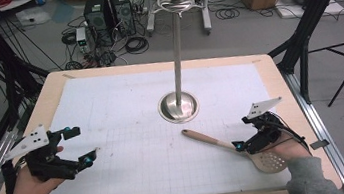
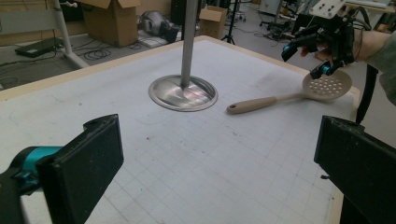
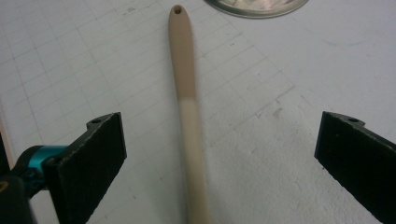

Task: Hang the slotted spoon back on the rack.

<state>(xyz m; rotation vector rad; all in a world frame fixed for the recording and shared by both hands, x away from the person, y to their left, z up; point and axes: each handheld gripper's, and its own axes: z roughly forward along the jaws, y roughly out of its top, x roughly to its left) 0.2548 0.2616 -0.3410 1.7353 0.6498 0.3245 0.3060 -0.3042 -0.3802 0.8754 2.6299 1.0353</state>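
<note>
- Fingers [image 3: 100,154] of right gripper [image 1: 256,139] apart, straddling slotted spoon [image 1: 227,145] handle, not touching; left gripper [image 1: 73,150] apart, empty.
- Spoon flat on worktop [image 1: 131,147], near stand [image 1: 179,107].
- Likely pre-grasp; next: lower, close on handle.

slotted spoon [image 1: 239,147]: tan handle with a hanging hole at its tip, pale perforated round head; lies flat on the white grid mat [image 1: 164,128], handle tip pointing toward the steel stand [image 1: 179,103], near its round base.
</note>
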